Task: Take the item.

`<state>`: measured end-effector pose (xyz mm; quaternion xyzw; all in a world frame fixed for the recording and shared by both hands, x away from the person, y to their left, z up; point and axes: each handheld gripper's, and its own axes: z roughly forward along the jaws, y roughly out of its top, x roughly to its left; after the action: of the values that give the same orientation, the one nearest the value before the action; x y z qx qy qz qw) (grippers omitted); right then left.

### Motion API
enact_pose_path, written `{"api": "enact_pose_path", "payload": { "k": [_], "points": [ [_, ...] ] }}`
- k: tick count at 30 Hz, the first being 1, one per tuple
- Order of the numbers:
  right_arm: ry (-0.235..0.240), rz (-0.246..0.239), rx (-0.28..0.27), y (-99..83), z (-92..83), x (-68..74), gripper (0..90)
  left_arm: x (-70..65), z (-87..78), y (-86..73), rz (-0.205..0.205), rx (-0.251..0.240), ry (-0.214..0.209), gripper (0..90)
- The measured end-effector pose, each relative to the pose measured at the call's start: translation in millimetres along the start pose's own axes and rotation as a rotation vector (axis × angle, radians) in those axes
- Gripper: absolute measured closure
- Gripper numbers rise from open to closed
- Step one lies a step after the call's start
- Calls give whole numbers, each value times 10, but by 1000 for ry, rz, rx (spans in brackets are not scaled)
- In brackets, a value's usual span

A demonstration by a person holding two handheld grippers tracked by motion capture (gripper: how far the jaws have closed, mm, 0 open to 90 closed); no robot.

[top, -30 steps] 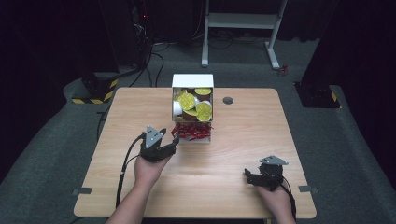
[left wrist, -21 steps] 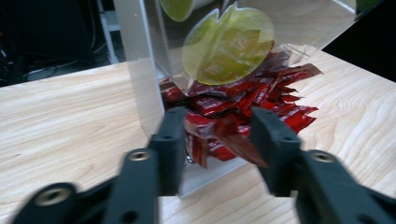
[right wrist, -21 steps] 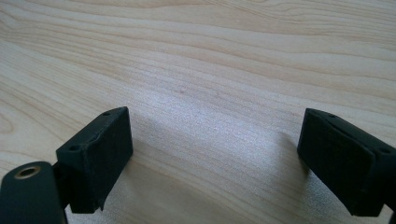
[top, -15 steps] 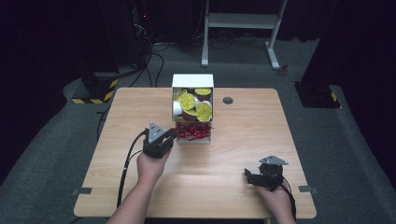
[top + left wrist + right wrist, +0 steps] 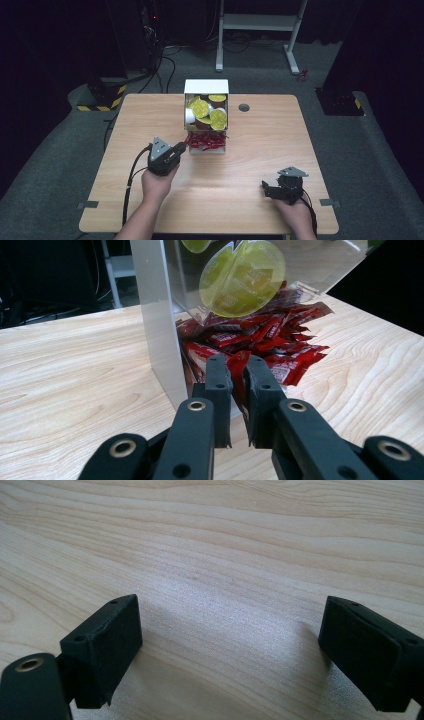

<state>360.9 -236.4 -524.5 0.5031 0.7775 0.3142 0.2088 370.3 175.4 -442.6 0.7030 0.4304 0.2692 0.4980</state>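
Your left gripper (image 5: 235, 367) has just closed on a red sachet (image 5: 239, 374): light, limp, slippery, so keep pinching its flat middle.

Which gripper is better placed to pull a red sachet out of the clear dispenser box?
Left. The left gripper is shut on a red sachet at the foot of the clear dispenser box. The right gripper rests open on the bare wooden table, well away from it.

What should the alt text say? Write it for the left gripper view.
The left gripper has just closed its two black jaws on a red sachet at the mouth of a clear dispenser. More red sachets spill onto the wooden table, under a yellow-lidded pod.
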Motion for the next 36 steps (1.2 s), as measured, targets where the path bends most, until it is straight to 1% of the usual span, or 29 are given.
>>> {"api": "enact_pose_path", "payload": {
  "k": [9,11,23,36],
  "points": [
    [0,0,0,0,0,0,102,14,-115,-46,-11,-14,-5,831],
    [0,0,0,0,0,0,103,11,-146,-54,-4,-17,-3,833],
    [0,1,0,0,0,1,102,4,-286,-91,-11,-41,-13,837],
    [-1,1,0,0,0,1,102,25,-385,-51,-17,-73,-22,841]
  ]
}}
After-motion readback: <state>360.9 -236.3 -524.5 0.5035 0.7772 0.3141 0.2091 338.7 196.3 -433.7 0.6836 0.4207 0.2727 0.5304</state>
